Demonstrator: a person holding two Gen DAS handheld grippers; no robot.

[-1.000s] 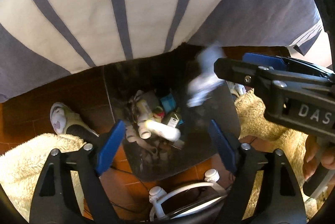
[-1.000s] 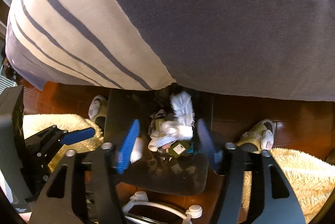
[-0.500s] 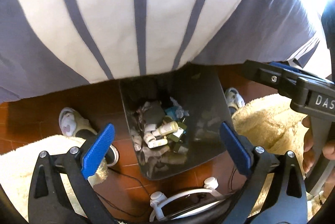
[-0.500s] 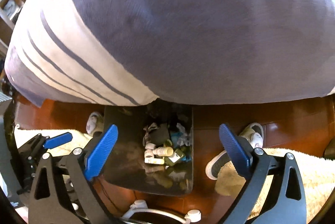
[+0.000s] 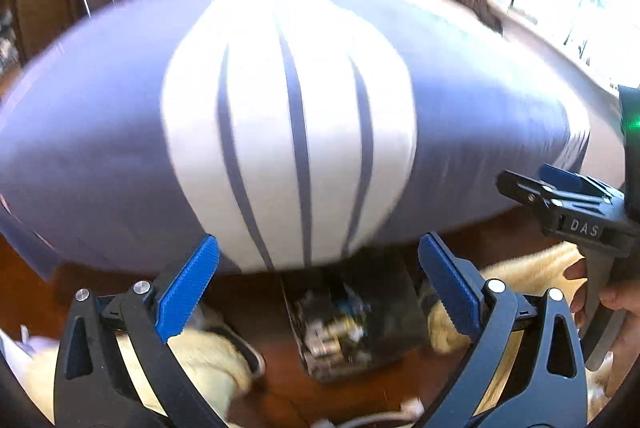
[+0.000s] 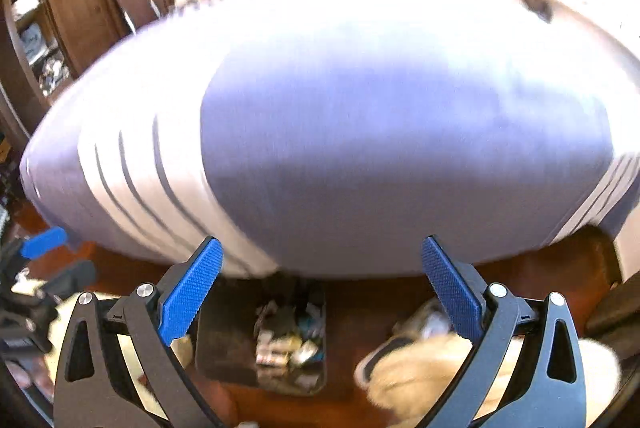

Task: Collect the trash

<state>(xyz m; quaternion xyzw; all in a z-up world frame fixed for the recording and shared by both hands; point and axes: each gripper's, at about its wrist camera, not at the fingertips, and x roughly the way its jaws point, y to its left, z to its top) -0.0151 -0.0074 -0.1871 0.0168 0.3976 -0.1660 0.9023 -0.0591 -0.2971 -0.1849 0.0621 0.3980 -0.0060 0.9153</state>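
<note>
Below the bed edge, I note the trash bin [image 5: 352, 332] now smaller and lower than half a second ago, left gripper [image 5: 318, 288] and right gripper [image 6: 320, 288] both spread, empty, suggesting the drop is complete.

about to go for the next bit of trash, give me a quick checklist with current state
1. Left hand-held gripper open and empty: ok.
2. Right hand-held gripper open and empty: ok.
3. Trash bin on the floor, in both views: ok.
4. Trash lying inside the bin: ok.
5. Next trash piece located: cannot tell, none shows on the striped bed cover.
6. Views sharp: not ok, both blurred.
</note>
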